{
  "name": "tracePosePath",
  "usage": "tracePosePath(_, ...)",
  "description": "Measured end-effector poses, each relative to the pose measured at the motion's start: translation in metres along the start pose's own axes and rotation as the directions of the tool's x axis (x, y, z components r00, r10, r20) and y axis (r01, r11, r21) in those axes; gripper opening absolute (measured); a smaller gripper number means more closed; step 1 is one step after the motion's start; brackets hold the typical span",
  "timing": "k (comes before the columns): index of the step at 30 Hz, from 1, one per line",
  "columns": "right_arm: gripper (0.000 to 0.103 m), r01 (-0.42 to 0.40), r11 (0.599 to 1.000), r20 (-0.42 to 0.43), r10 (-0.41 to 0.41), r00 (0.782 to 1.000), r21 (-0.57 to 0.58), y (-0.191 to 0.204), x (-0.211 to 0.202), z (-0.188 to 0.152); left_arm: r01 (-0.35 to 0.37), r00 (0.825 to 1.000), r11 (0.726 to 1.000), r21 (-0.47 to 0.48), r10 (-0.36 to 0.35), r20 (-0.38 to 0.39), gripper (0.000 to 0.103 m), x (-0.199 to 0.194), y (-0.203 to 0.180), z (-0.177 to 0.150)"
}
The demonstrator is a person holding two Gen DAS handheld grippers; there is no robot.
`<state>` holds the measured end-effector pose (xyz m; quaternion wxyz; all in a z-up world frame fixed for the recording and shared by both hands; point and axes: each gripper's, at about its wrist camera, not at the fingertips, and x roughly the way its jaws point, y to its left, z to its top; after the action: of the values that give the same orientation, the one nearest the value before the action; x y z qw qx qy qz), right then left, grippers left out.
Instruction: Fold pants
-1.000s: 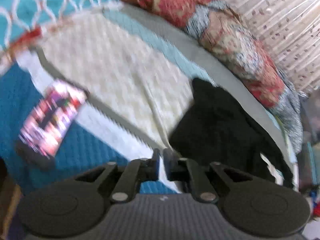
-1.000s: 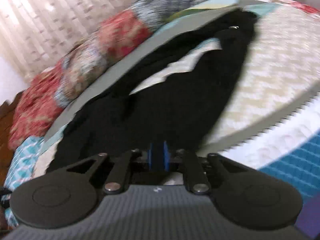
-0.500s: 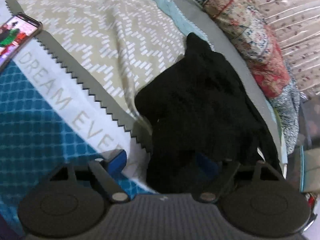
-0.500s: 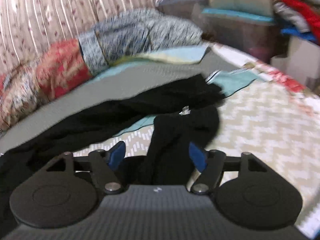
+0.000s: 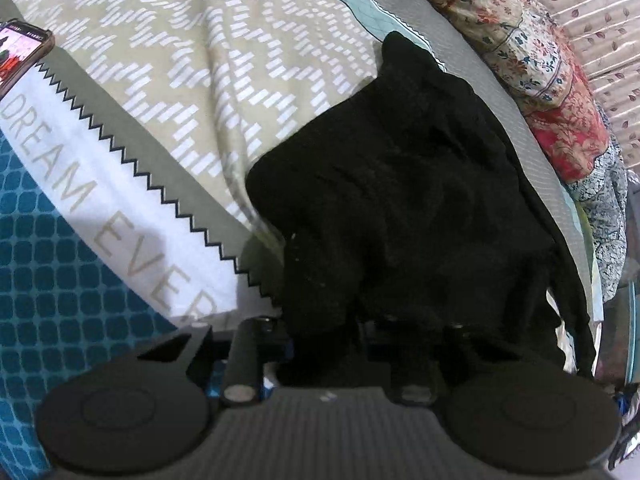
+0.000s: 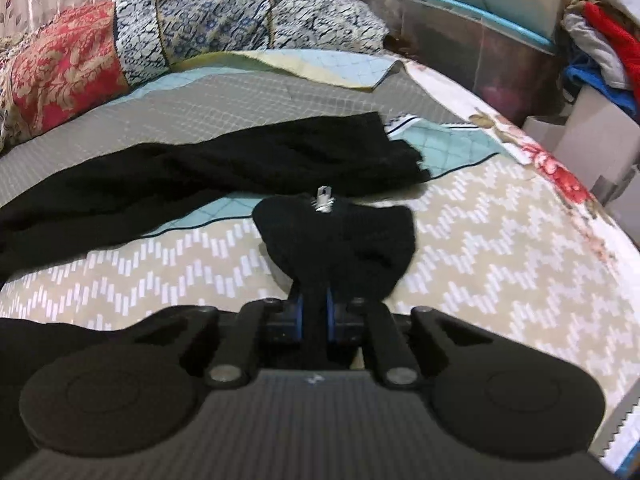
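Right gripper (image 6: pixel 314 314): jaws have just been closing, now clamped on a bunched end of the black fabric pants (image 6: pixel 336 240); blue pads pinch the cloth at 6 o'clock in the right wrist view. A small silver metal fastener (image 6: pixel 323 199) sits on that bunch just past the pads, so this is likely the waist end.

Left gripper (image 5: pixel 320 344): jaws also just been closing, drawn in on a thick wad of the same pants (image 5: pixel 400 184) at 6 o'clock in its view. The cloth hides the fingertips, but it sits between them and looks gripped.

Further out: the rest of the garment lies crumpled on the beige zigzag-print bedspread (image 5: pixel 200 60), one leg trailing from 9 toward 1 o'clock in the right view. A smartphone with a lit screen (image 5: pixel 20 52) sits at 10 o'clock in the left view, well apart. The red and blue patterned quilt roll (image 6: pixel 120 40) lies along the far edge.

Progress: early. Both ends grabbed, nothing flattened, no fold made. Left to do: lift, spread, align legs, fold.
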<state>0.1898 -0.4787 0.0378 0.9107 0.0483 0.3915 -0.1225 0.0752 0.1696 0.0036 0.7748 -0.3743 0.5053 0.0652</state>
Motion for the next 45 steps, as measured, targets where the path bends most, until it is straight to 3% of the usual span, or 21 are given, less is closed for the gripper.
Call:
tracePosePath(4,0.009,0.003,1.000,0.021,-0.004,1.000,0.017,-0.011,-0.014,0.001,0.010,1.000,1.000,-0.001,-0.010,-0.008,0.010,-0.004,-0.001,0.001)
tracePosePath(18,0.008,0.035,0.990,0.096,-0.048,0.994,0.136,-0.035,-0.073,-0.016,0.046,0.997,0.998,0.047,-0.049,0.059,0.009,-0.051,-0.014,-0.004)
tracePosePath(28,0.008,-0.043,0.910,0.300,-0.091,0.949,0.412,-0.126,-0.165,-0.057,0.144,0.983,0.987,0.078,-0.151,0.105,0.008,-0.112,-0.017,-0.017)
tracePosePath(31,0.008,-0.062,0.893,0.299,-0.083,0.951,0.445,-0.148,-0.172,-0.078,0.132,0.987,0.986,0.104,-0.141,0.082,0.008,-0.111,-0.014,-0.029)
tracePosePath(35,0.008,-0.052,0.881,0.225,-0.063,0.972,0.471,-0.158,-0.150,-0.113,0.063,0.996,0.993,0.095,-0.068,0.051,0.008,-0.092,-0.002,-0.047)
tracePosePath(38,0.019,-0.006,0.854,0.157,-0.089,0.984,0.519,-0.163,-0.134,-0.141,-0.014,1.000,0.995,0.104,0.013,0.014,0.015,-0.074,0.007,-0.060)
tracePosePath(39,0.043,0.017,0.843,0.138,-0.108,0.984,0.537,-0.166,-0.134,-0.149,-0.050,0.999,0.990,0.129,0.050,0.003,0.018,-0.070,0.008,-0.064)
tracePosePath(41,0.066,0.090,0.791,0.115,-0.198,0.973,0.605,-0.174,-0.140,-0.166,-0.060,0.998,0.985,0.163,0.058,0.017,0.026,-0.075,0.013,-0.071)
tracePosePath(43,0.065,0.140,0.723,0.104,-0.282,0.954,0.676,-0.187,-0.149,-0.177,-0.036,0.999,0.985,0.170,0.028,0.044,0.028,-0.089,0.019,-0.072)
tracePosePath(45,0.062,0.143,0.673,0.091,-0.300,0.950,0.725,-0.199,-0.156,-0.178,-0.030,0.996,0.982,0.187,0.014,0.088,0.026,-0.105,0.020,-0.066)
